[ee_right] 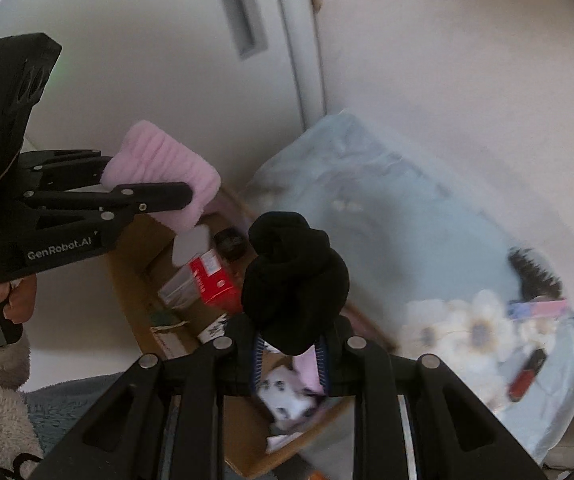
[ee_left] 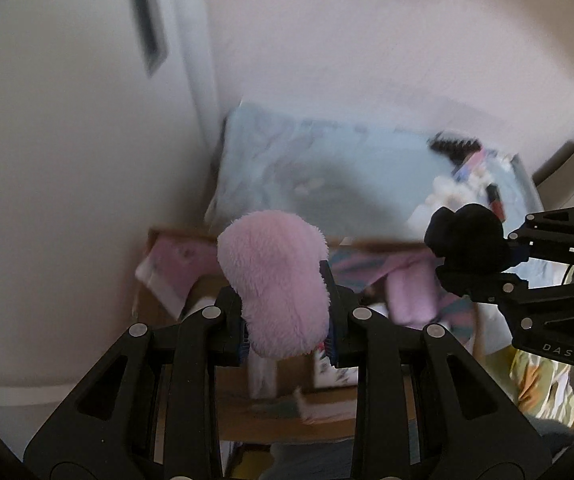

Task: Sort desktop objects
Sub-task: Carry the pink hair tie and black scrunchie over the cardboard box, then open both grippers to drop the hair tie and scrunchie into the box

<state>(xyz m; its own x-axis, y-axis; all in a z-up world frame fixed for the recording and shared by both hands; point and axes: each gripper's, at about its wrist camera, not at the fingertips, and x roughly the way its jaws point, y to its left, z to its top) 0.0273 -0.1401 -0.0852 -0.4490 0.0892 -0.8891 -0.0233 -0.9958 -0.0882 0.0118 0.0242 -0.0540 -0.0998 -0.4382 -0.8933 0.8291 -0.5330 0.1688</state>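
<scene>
Black fingers of our left gripper are clenched on a pink plush item, its long axis running up out of the grip; our right gripper likewise clamps a black knotted cloth bundle. Both loads hang above the open cardboard box, the pink one over its far-left corner, the black one nearer its middle, so we judge the right hand closer to a clean drop. Beyond the box lies a pale blue bag. Motion blur smears the box contents; a red carton is legible, and the box floor is largely hidden by our fingers.
</scene>
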